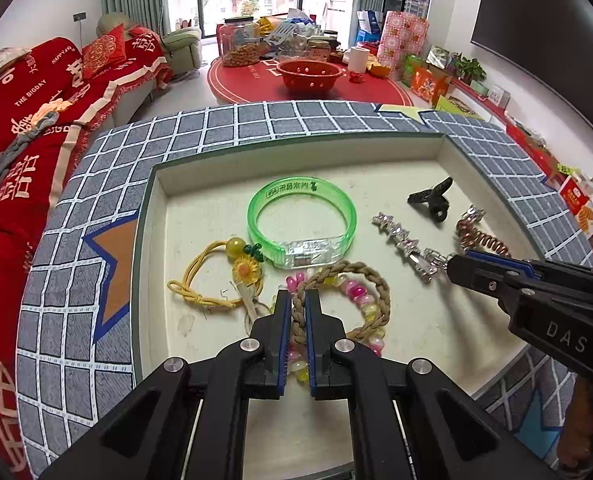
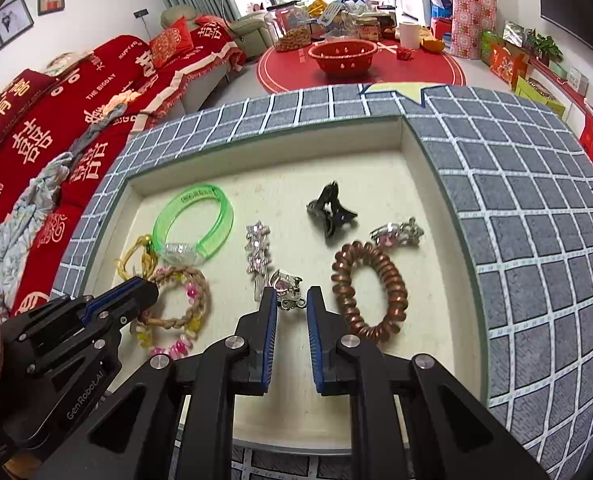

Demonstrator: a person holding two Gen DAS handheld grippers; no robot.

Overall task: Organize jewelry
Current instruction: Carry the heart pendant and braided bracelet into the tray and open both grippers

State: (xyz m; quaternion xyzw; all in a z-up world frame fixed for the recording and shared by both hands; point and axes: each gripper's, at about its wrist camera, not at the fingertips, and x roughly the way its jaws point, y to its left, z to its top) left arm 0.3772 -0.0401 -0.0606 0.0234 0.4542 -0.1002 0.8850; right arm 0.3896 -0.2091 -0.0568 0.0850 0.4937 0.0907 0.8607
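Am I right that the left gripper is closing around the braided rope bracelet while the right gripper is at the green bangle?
Not quite. The left gripper does straddle the braided rope bracelet, but the right gripper is at the small silver clip, not the green bangle, which lies far to its left. The right wrist view shows this.

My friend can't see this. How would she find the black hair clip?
Look in the cream tray sunk into the grey checked mat. Toward its far right corner, beyond the coppery coil hair tie, lies the black claw clip. It is the only black piece there.
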